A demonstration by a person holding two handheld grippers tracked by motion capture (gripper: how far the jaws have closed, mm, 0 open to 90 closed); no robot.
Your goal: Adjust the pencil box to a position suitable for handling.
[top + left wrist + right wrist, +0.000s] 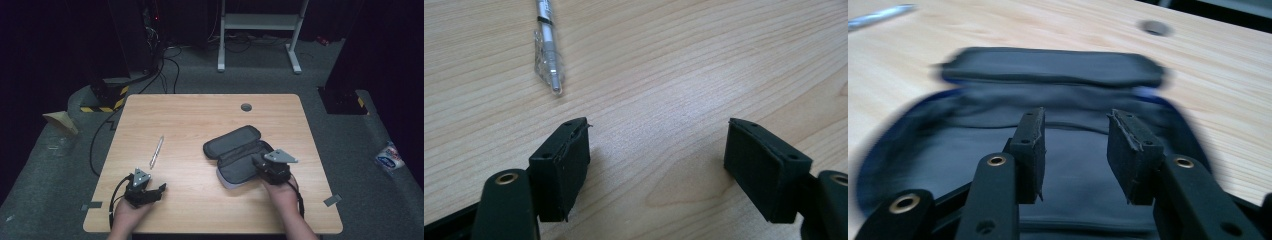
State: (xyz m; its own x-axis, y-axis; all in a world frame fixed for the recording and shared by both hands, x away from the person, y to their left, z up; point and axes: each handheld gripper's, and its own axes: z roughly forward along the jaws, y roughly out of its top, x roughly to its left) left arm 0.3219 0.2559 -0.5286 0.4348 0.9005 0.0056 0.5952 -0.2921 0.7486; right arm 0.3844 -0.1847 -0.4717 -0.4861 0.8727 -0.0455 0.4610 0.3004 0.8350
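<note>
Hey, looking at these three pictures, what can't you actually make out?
- Pencil case interior: right gripper view is motion-blurred, and the right gripper covers part of it.
- Pen: cut off by the top edge in the left gripper view; too small for detail in the high view.
- Floor items beside the table: too dark and small.

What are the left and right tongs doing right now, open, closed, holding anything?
Left tongs: open, holding nothing, over bare table near the pen.
Right tongs: open, holding nothing, over the open pencil case.
</note>
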